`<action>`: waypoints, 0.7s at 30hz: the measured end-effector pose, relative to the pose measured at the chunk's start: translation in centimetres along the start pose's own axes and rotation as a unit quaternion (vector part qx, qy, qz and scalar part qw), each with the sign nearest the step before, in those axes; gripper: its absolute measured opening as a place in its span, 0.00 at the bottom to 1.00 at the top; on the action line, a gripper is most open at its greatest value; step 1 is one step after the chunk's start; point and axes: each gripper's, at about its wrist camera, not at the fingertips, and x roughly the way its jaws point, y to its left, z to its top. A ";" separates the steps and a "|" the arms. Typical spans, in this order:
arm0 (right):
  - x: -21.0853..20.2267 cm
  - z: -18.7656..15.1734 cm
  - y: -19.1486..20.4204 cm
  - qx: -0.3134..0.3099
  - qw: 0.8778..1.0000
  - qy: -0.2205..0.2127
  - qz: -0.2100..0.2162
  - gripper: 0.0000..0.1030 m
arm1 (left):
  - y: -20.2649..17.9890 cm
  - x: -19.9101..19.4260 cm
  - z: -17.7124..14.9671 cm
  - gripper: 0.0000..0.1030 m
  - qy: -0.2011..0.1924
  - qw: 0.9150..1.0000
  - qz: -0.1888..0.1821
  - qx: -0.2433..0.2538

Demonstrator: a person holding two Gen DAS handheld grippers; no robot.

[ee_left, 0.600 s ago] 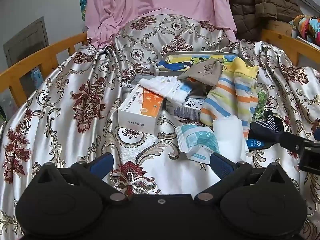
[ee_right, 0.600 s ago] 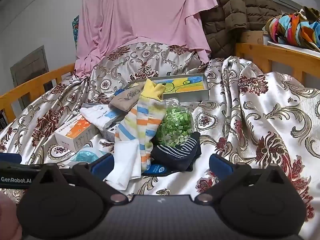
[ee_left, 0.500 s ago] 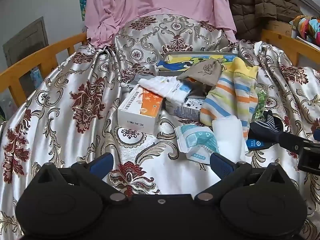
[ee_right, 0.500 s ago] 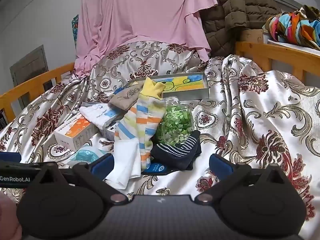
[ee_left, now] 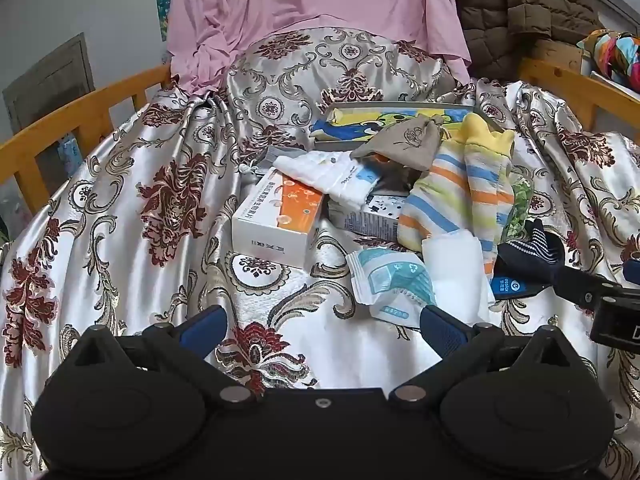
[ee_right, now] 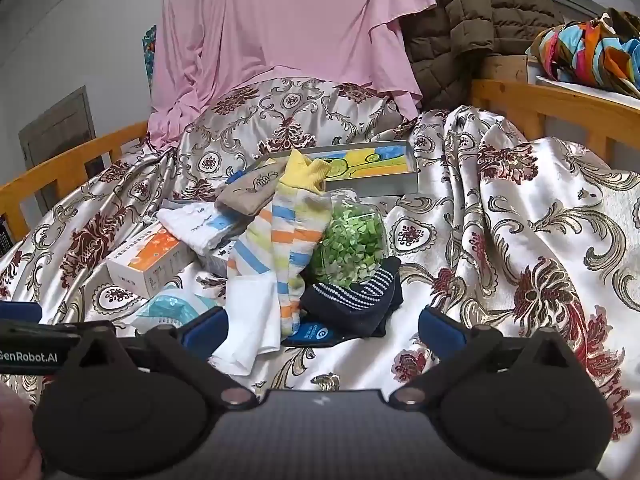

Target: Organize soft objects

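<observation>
A heap of soft things lies on the satin bedspread (ee_left: 132, 216). Striped yellow, blue and orange socks (ee_left: 460, 196) drape over it, with a white cloth (ee_left: 456, 276) below them. A navy striped sock (ee_right: 352, 300) sits at the right, a grey drawstring pouch (ee_left: 404, 146) and a white folded cloth (ee_left: 336, 178) lie further back. My left gripper (ee_left: 322, 326) hovers open short of the heap with nothing between its fingers. My right gripper (ee_right: 322, 326) is open too, just short of the navy sock and the white cloth (ee_right: 248, 320).
An orange and white carton (ee_left: 280, 220), a teal packet (ee_left: 392, 284), a bag of green pieces (ee_right: 348, 240) and a flat picture box (ee_right: 368, 168) lie among the soft things. Wooden rails (ee_left: 80, 112) edge the bed. A pink cloth (ee_right: 280, 40) and brown jacket (ee_right: 460, 24) hang behind.
</observation>
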 end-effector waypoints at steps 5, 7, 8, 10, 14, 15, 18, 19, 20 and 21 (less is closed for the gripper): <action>0.0 0.0 0.0 0.000 1.000 -0.001 0.000 1.00 | 0.0 0.0 0.0 0.99 0.000 1.000 0.000 -0.001; 0.0 0.0 0.0 0.000 1.000 -0.001 0.000 1.00 | -0.3 0.1 0.1 0.99 0.000 1.000 -0.001 0.000; 0.0 0.0 0.0 0.000 1.000 0.000 0.001 1.00 | -0.3 0.1 0.1 0.99 0.001 1.000 0.000 0.000; 0.0 0.0 0.1 -0.001 1.000 0.000 0.001 1.00 | -0.3 0.1 0.1 0.99 0.001 1.000 -0.001 0.000; 0.0 0.0 0.1 -0.002 1.000 0.001 0.001 1.00 | -0.2 0.1 0.0 0.99 0.001 1.000 -0.001 0.000; 0.0 0.0 0.1 -0.002 1.000 0.001 0.001 1.00 | -0.2 0.1 0.0 0.99 0.001 1.000 -0.001 -0.001; 0.0 0.0 0.1 -0.002 1.000 0.001 0.001 1.00 | -0.2 0.1 0.0 0.99 0.001 1.000 -0.001 -0.001; 0.0 0.0 0.1 -0.002 1.000 0.001 0.001 1.00 | -0.3 0.1 0.0 0.99 0.001 1.000 -0.001 -0.001; 0.0 0.0 0.1 -0.002 1.000 0.001 0.001 1.00 | -0.2 0.1 0.0 0.99 0.001 1.000 -0.002 0.000; 0.1 0.0 0.1 -0.002 1.000 0.001 0.001 1.00 | -0.2 0.1 0.0 0.99 0.001 1.000 -0.002 0.000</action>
